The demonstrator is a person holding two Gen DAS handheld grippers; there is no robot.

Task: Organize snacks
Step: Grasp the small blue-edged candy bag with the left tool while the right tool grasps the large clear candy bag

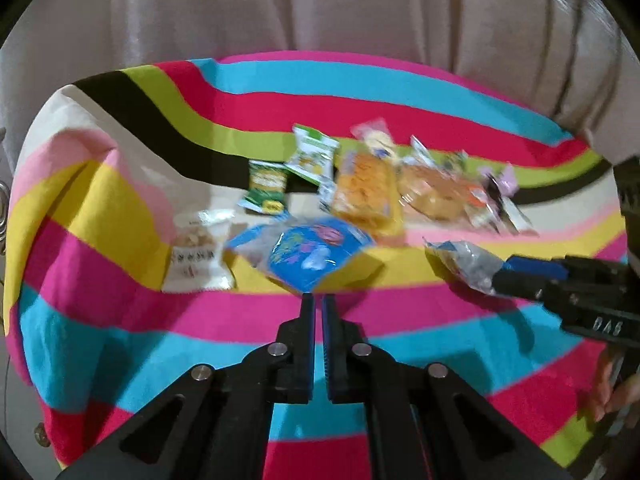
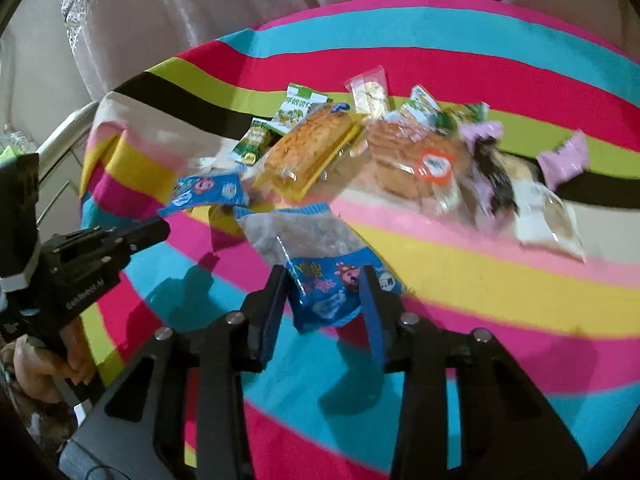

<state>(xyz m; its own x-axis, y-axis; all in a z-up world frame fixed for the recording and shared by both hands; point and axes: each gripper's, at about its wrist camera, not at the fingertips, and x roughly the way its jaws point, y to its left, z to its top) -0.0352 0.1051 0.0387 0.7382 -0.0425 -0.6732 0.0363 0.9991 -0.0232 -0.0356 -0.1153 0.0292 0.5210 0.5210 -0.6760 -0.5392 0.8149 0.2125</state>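
Both tools are closed on blue snack packets: the left tool (image 1: 318,300) pinches the near corner of one blue packet (image 1: 316,254), and the right tool (image 2: 326,280) clamps a second blue packet (image 2: 320,280). Other snacks (image 2: 308,152) lie behind on the striped surface (image 1: 120,320).

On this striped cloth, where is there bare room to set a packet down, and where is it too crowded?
Free: the near stripes of the striped cloth between the pile and both tools, and the far red and blue stripes behind the pile. Crowded: the middle band, where the yellow bread pack, the round bread pack and the green sachets overlap.
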